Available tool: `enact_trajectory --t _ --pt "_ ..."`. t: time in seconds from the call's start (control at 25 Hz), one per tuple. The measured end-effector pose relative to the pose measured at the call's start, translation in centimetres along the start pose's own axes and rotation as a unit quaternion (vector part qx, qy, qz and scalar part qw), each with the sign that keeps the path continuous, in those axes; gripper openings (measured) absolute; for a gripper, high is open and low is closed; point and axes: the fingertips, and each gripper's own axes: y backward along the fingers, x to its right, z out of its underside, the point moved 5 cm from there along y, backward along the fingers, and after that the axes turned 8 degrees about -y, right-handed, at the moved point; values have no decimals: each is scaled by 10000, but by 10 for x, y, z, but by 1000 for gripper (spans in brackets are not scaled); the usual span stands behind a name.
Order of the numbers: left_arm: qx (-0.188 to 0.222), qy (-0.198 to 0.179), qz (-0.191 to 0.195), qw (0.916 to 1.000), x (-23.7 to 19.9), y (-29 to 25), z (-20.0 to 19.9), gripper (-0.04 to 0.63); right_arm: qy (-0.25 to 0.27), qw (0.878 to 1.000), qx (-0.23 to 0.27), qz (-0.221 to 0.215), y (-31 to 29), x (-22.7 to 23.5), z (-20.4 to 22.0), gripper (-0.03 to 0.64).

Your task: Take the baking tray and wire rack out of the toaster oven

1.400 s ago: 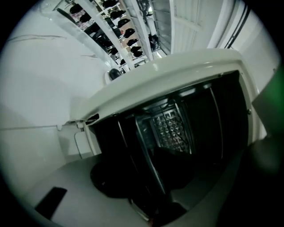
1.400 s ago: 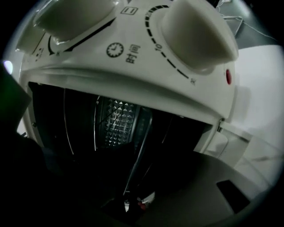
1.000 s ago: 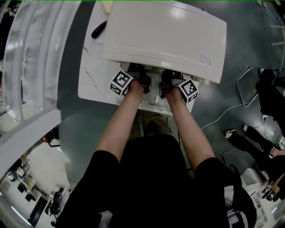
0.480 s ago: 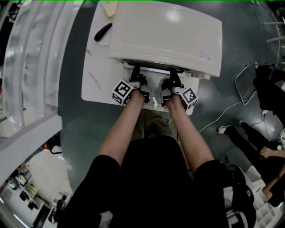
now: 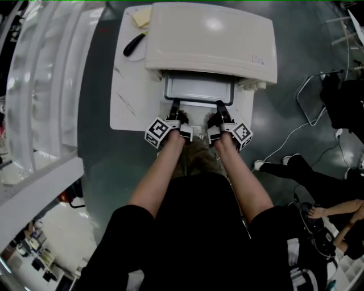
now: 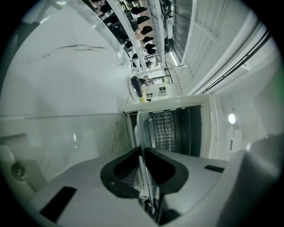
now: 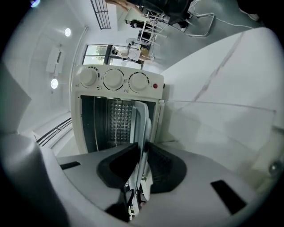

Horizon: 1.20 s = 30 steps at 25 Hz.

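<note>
- Grey metal is what the baking tray is made of. It sticks part way out of the front of the toaster oven.
- The toaster oven is cream and sits on a white table.
- The left gripper pinches the near edge of the baking tray on the left side. Its jaws have just been closing, and the thin tray edge is squeezed between the two black pads.
- The right gripper pinches the same edge on the right side. Its jaws have just been closing too, and the tray edge is tight between them.
- Both grippers are nearly closed, with only the tray edge between the pads.
- The glass door of the oven is open and lies flat below the tray.
- Three round knobs and a small red light sit in a row on the front of the oven.
- A black thing lies on the table just left of the oven. I cannot tell what it is.
- A pale yellow thing lies at the far corner of the table.
</note>
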Motion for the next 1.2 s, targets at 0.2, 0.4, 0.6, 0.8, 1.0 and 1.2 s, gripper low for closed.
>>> enact_trajectory --t 0.2,0.4,0.6,0.8,1.0,1.2 --pt "-160 35 2 9999 -4 33 5 64 173 9998 107 -47 33 2 19 87" --pt "-294 105 7 9995 -7 78 9 64 60 9997 225 59 75 8 47 91" --pt "-407 48 281 9988 -10 106 5 61 244 9994 246 52 103 10 69 91" --pt "-570 -69 386 9976 -11 148 -2 61 347 9991 231 -79 132 6 96 91" --pt "-488 -152 490 9975 -13 184 -21 63 459 9988 112 -104 149 2 133 92" --pt "-345 -160 525 9979 -23 220 -53 63 470 9987 7 -186 152 3 178 92"
